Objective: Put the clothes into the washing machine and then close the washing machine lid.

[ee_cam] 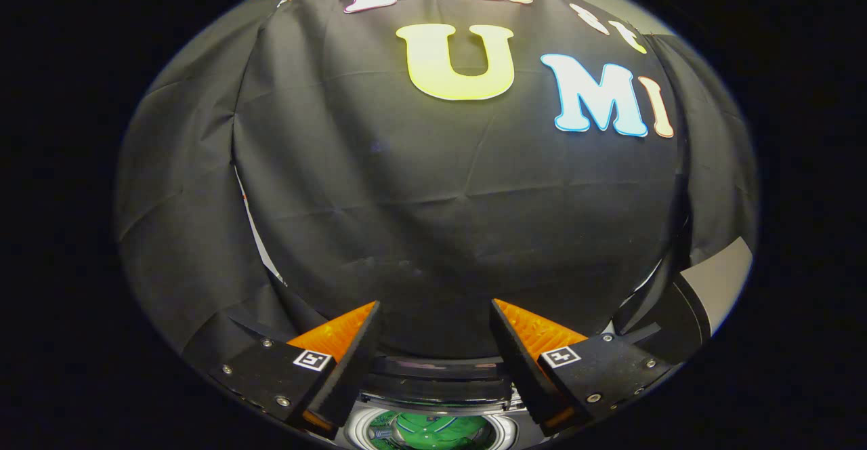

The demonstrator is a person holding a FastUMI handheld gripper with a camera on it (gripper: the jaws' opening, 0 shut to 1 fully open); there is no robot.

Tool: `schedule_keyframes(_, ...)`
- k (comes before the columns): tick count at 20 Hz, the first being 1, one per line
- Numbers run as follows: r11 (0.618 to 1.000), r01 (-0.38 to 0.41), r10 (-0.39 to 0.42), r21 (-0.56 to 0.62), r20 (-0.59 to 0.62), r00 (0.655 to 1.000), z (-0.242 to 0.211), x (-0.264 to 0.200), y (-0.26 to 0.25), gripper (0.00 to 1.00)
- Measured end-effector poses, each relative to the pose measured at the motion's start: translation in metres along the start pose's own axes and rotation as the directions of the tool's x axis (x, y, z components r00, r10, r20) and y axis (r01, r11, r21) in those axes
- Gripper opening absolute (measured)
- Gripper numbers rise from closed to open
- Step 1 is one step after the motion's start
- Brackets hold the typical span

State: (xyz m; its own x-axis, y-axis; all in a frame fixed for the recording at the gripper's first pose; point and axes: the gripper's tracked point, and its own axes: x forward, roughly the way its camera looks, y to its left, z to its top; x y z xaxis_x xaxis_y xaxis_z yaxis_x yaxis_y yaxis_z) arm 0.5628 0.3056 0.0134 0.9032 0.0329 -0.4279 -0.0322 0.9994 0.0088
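- Booth wall (433,199) of black cloth stands well beyond the fingers, facing them squarely.
- Washing machine (433,385) sits low, beneath and between the fingers; its round opening (433,430) faces up, lid apparently not yet shut.
- Green clothes (433,431) lie inside that opening, below the gripper, so the coming move is downward.
- Gripper (433,341) is held level, aimed at the wall, fingers spread apart, holding nothing.
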Motion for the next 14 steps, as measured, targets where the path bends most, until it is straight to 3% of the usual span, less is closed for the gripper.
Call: schedule_keyframes(14,0.999,-0.033,0.035,-0.022,0.099,0.994,-0.024,-0.059,0.008,0.96)
